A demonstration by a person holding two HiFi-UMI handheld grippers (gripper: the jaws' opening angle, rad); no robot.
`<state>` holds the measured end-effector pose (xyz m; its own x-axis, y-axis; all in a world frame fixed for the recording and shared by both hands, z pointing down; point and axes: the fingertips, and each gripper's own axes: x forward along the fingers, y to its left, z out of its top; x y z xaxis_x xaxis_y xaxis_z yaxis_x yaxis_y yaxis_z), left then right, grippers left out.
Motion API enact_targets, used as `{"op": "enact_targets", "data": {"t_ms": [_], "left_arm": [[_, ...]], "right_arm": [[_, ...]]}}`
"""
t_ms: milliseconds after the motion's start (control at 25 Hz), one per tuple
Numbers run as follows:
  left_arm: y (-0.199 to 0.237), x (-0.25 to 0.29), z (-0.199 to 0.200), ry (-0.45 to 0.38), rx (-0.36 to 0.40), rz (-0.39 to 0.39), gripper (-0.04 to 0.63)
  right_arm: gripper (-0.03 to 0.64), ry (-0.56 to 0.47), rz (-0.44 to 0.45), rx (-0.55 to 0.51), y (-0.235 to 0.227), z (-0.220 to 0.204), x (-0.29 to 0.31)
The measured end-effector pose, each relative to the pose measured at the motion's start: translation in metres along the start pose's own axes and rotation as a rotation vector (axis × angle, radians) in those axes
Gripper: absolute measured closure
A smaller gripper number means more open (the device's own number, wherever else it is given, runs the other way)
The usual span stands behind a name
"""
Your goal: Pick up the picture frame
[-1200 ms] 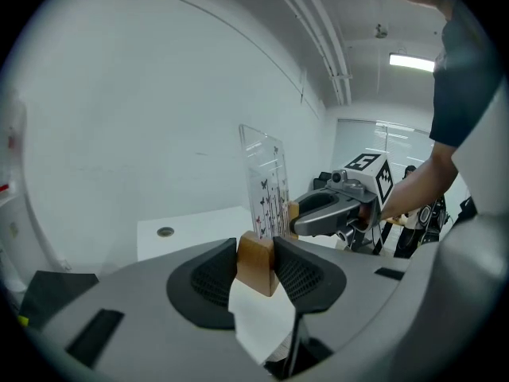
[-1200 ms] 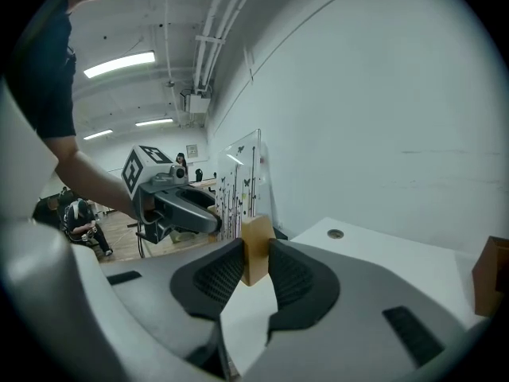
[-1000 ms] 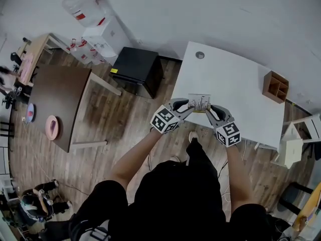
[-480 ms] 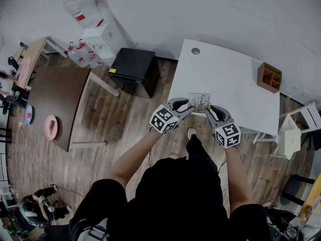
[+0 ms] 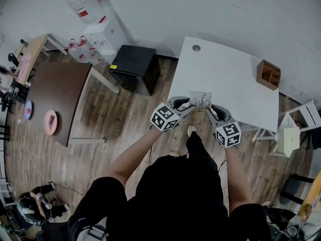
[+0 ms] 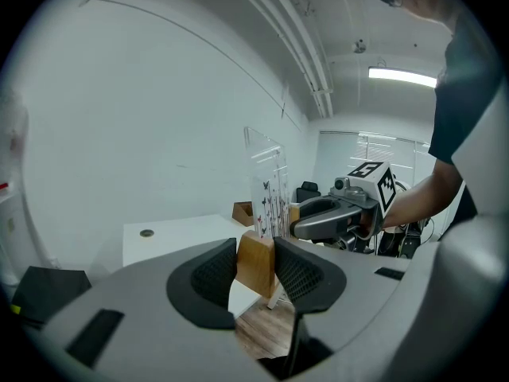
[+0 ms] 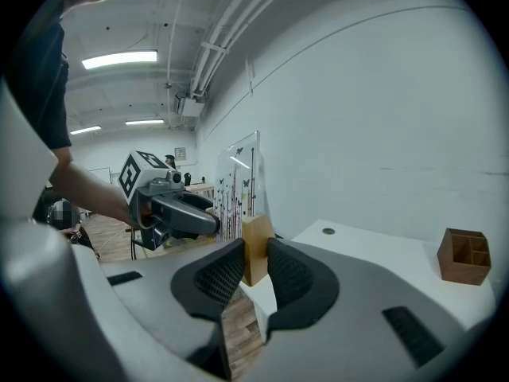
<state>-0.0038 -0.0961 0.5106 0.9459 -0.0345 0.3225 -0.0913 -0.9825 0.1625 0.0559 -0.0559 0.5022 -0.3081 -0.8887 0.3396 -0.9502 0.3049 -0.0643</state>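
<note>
The picture frame (image 5: 200, 100) (clear pane, wooden feet) is gripped at either foot by the left gripper (image 6: 256, 267) and right gripper (image 7: 254, 270).

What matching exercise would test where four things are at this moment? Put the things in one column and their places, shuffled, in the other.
Things:
1. picture frame
2. wooden box
3. black cabinet
4. pink plate

Places:
A. on the brown table
B. on the floor, left of the white table
C. clamped between the left gripper and the right gripper
D. near the white table's far right corner

Pairs: 1-C, 2-D, 3-B, 4-A
</note>
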Motion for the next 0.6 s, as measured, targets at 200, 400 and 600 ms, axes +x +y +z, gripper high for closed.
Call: {"op": "enact_targets", "data": {"t_ms": [200, 400, 600], "left_arm": [[-0.005, -0.007, -0.002, -0.005, -0.001, 0.002, 0.443], [-0.009, -0.008, -0.006, -0.001, 0.003, 0.002, 0.443], [-0.01, -0.009, -0.007, -0.006, 0.003, 0.005, 0.443]], "right_arm": [[0.515, -0.005, -0.005, 0.004, 0.008, -0.002, -0.003], [0.515, -0.001, -0.003, 0.001, 0.012, -0.006, -0.006], [0.515, 0.009, -0.007, 0.001, 0.013, -0.007, -0.006]]}}
